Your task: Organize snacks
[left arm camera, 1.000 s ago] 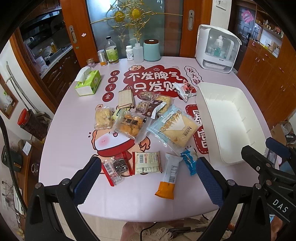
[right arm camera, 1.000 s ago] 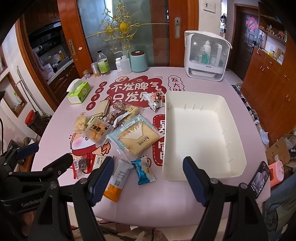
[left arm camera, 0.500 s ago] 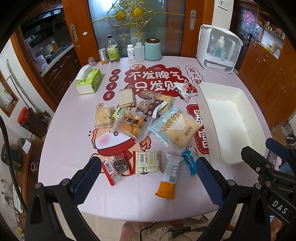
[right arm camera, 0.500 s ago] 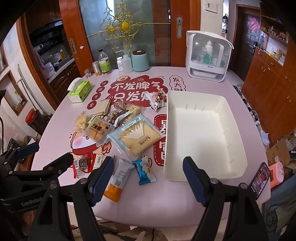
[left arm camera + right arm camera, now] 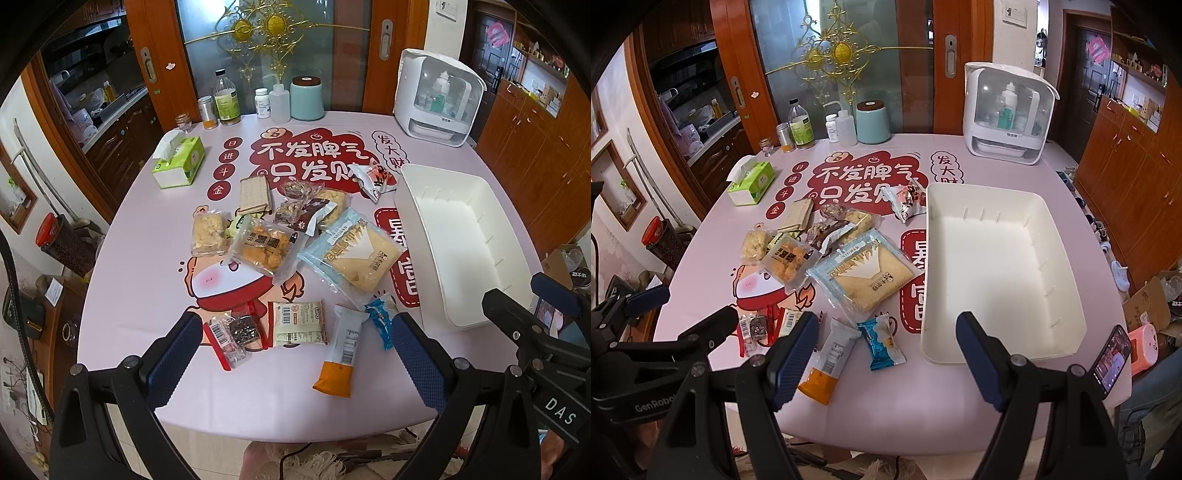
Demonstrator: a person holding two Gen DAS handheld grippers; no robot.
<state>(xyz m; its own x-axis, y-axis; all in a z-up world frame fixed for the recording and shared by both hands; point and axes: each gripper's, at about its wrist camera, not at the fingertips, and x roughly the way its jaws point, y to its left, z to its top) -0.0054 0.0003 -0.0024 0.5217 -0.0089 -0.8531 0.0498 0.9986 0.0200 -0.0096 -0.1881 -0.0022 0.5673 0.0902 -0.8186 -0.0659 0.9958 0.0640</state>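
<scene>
Both the left gripper point(image 5: 295, 354) and right gripper point(image 5: 886, 354) are spread, holding nothing. Ahead: about thirteen snack packets point(image 5: 351, 254), one white bin point(image 5: 1001, 273) to their right, one tissue box point(image 5: 179, 162) far left.

The left gripper point(image 5: 295, 354) hangs above the near edge of the table point(image 5: 147, 258), its jaws spread wide with nothing between them. The right gripper point(image 5: 886, 354) hangs beside it above the same near edge, jaws spread just as wide and likewise holding nothing. Both point forward across the table, level with each other.
</scene>
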